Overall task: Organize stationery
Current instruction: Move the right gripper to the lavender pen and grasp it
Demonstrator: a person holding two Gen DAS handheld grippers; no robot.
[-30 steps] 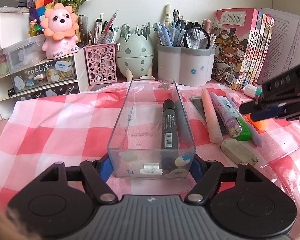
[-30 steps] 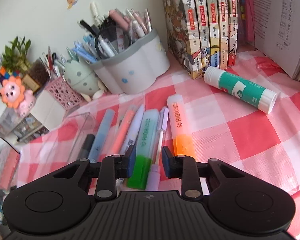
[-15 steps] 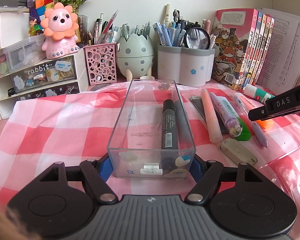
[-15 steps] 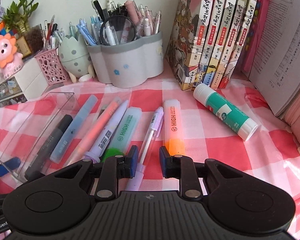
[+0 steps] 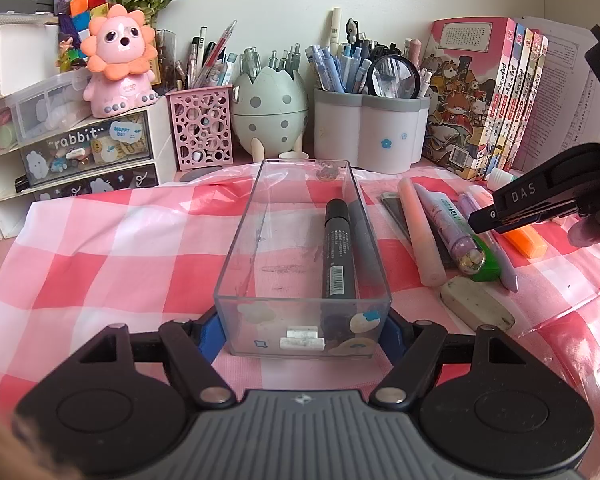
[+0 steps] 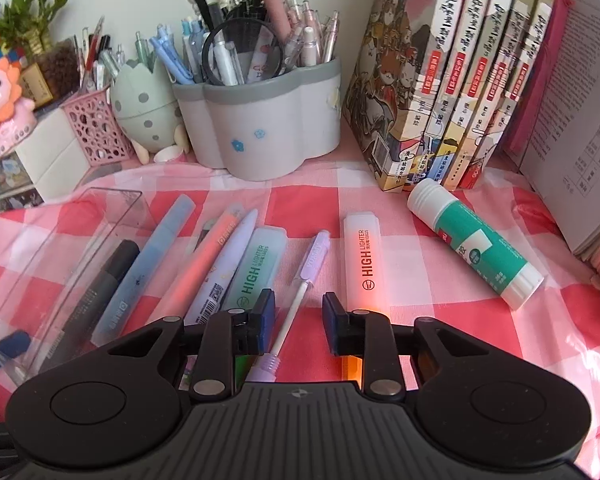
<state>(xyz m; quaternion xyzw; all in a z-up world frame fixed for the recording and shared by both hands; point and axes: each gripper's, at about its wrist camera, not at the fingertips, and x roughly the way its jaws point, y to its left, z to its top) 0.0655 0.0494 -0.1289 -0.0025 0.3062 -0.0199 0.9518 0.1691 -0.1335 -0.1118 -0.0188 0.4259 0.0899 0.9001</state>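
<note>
My left gripper [image 5: 302, 334] is shut on the near end of a clear plastic box [image 5: 236, 280], its blue pads pressing both side walls. A black marker [image 5: 338, 248] and a grey-blue pen [image 5: 364, 240] lie in the box. My right gripper [image 6: 298, 320] hangs low over the row of pens to the right of the box, and its jaws are opening. A thin lilac pen [image 6: 312, 260] runs between the pads, which do not press on it. A green highlighter [image 6: 256, 268] lies just left of it and an orange highlighter [image 6: 366, 264] just right.
A glue stick [image 6: 476, 244] lies at the right near upright books [image 6: 440, 92]. A worn eraser [image 5: 476, 300] sits in front of the pen row. Pen cups [image 5: 368, 132], an egg holder [image 5: 268, 104] and small drawers [image 5: 92, 152] line the back of the checked cloth.
My right gripper has rolled upright and shifted so the lilac pen lies centred between its pads, and its jaws have widened slightly. The left gripper and the box have not moved.
</note>
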